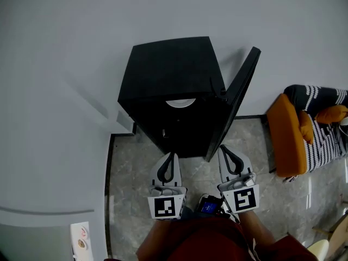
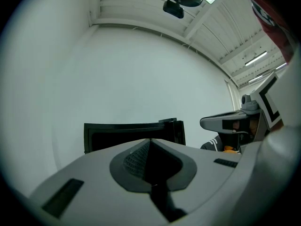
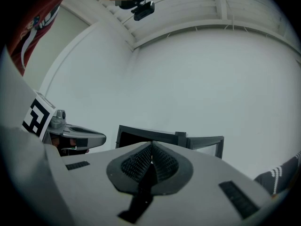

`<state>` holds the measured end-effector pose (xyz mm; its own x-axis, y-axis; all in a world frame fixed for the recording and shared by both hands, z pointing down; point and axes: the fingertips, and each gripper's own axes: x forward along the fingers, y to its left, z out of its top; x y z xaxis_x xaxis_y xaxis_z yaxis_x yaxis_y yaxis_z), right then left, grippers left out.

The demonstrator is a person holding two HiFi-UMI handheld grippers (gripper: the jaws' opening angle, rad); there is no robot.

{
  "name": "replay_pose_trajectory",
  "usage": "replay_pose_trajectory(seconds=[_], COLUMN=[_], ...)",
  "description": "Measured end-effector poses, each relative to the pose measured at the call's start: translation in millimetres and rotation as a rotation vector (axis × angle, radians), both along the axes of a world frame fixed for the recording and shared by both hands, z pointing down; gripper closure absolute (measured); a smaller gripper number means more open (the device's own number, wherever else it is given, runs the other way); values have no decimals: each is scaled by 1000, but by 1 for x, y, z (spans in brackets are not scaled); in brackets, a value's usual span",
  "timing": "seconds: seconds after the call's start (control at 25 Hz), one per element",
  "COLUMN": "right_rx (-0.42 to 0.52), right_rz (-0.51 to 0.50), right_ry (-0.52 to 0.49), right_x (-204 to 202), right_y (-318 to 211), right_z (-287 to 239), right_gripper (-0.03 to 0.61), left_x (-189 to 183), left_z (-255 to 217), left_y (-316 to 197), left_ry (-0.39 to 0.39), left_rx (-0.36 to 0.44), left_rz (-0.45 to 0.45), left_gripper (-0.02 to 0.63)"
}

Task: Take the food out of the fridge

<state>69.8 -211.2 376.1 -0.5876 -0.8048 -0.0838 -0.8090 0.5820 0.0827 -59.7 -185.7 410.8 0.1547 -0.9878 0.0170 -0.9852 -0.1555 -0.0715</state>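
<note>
Black fridge [image 1: 169, 69] on grey marbled floor [image 1: 130, 192]

Fridge [image 1: 168, 75] against wall [image 1: 81, 37]; door [image 1: 242, 91] swung right; chair [image 1: 288, 137] further right.

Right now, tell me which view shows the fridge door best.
The head view: the whole fridge door stands open, seen from above. The right gripper view shows part of it low down; the left gripper view shows only a thin edge.

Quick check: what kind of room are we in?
Likely a lounge or office corner: black mini fridge, door open, on a tiled floor against a bare white wall, orange seat nearby.
</note>
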Motion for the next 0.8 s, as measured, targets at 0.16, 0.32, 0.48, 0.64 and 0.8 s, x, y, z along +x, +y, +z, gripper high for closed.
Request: replay_pose_trajectory(seconds=[0.16, 0.32, 0.48, 0.64, 0.8], right_rx=[-5, -4, -3, 3, 3], right_rz=[19, 46, 56, 54, 70], right_ry=[-3, -15, -26, -11, -25], right_x=[-4, -11, -20, -25, -26], right_y=[-3, -5, -6, -6, -7], right_z=[1, -1, -3, -2, -3], right_gripper=[557, 557, 557, 557, 557], left_x=[-6, -9, -18, -25, -28], left_z=[5, -8, -7, -5, 2], left_y=[-5, -11, -11, -13, -14], left_ry=[6, 66, 71, 75, 51], left_rx=[-11, 45, 40, 42, 21], left_rz=[14, 27, 36, 37, 45], left_gripper=[598, 598, 598, 598, 599])
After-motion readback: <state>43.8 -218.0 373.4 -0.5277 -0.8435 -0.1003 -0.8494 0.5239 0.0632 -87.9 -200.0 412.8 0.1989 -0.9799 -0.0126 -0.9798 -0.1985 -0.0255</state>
